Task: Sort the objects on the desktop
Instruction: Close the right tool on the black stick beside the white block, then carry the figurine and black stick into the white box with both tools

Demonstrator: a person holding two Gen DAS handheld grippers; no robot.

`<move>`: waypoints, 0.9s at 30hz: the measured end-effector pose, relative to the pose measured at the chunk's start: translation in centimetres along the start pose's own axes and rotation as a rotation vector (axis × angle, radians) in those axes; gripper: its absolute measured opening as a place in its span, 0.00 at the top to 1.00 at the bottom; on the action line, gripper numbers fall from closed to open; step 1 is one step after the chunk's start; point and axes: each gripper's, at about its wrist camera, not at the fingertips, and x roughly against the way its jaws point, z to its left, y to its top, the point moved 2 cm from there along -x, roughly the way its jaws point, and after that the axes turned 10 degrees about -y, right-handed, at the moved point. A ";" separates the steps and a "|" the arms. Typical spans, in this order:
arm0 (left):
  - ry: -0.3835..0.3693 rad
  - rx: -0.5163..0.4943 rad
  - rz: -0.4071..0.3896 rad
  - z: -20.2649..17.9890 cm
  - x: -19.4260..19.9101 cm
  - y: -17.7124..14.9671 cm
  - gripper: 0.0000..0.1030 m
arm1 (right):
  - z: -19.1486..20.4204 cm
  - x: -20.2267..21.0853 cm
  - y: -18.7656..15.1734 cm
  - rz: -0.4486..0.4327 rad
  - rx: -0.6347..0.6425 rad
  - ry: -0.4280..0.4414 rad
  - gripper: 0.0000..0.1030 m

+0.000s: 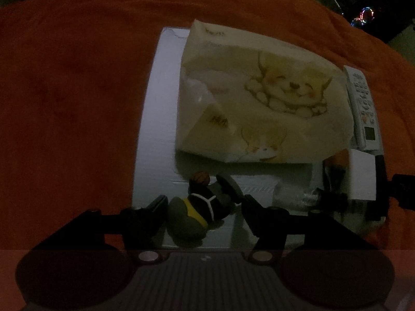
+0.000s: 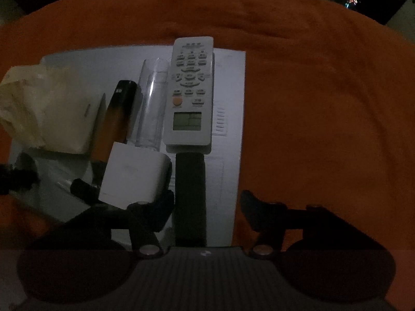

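Note:
A white tray (image 1: 155,119) lies on an orange cloth. In the left wrist view a green toy figure (image 1: 197,210) in black and yellow, with a small basketball, lies on the tray's near end. My left gripper (image 1: 203,202) points down over it, and both fingers touch its sides. In the right wrist view a white remote (image 2: 190,90) lies along the tray, with a black oblong bar (image 2: 190,194) just below it. My right gripper (image 2: 207,207) straddles the bar. Its left finger is beside the bar, while a wide gap separates the bar from the right finger.
A tissue pack (image 1: 259,98) printed with a puppy fills the tray's far half. Left of the remote lie a clear tube (image 2: 153,103), an orange-and-black stick (image 2: 116,119), a white cube (image 2: 132,176) and a black pen-like thing (image 2: 83,189). Orange cloth (image 2: 324,103) surrounds the tray.

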 end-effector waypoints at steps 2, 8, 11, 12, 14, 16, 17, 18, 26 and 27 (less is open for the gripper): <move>0.003 -0.003 -0.003 0.3 -0.5 -0.6 0.44 | 0.2 0.0 0.0 0.005 0.011 0.004 0.52; 0.003 -0.001 -0.002 3.0 0.9 -2.3 0.44 | 0.3 -0.4 -0.3 0.028 0.028 -0.012 0.58; 0.001 -0.002 -0.005 3.3 1.5 -2.7 0.44 | 0.4 -0.1 -0.4 0.011 0.034 -0.026 0.72; -0.002 -0.002 -0.007 3.4 1.6 -2.9 0.45 | 0.5 0.0 -0.5 0.004 0.035 -0.030 0.73; -0.014 0.000 -0.007 3.6 2.0 -3.2 0.45 | 0.3 0.2 -1.0 0.002 0.020 -0.025 0.73; -0.025 -0.005 -0.011 3.8 2.7 -3.4 0.45 | 0.1 0.6 -1.2 -0.004 -0.004 0.006 0.73; -0.028 -0.008 -0.015 3.9 3.1 -3.5 0.45 | -0.2 0.7 -1.3 -0.003 -0.017 0.014 0.73; -0.032 -0.010 -0.019 4.1 3.5 -3.6 0.45 | -0.2 1.0 -1.3 -0.007 -0.025 0.014 0.73; -0.059 -0.009 -0.068 5.2 8.6 -4.6 0.45 | -1.4 5.0 -1.6 -0.075 -0.077 0.031 0.73; -0.062 -0.010 -0.076 5.3 9.5 -4.7 0.45 | -1.5 5.4 -1.6 -0.083 -0.081 0.036 0.73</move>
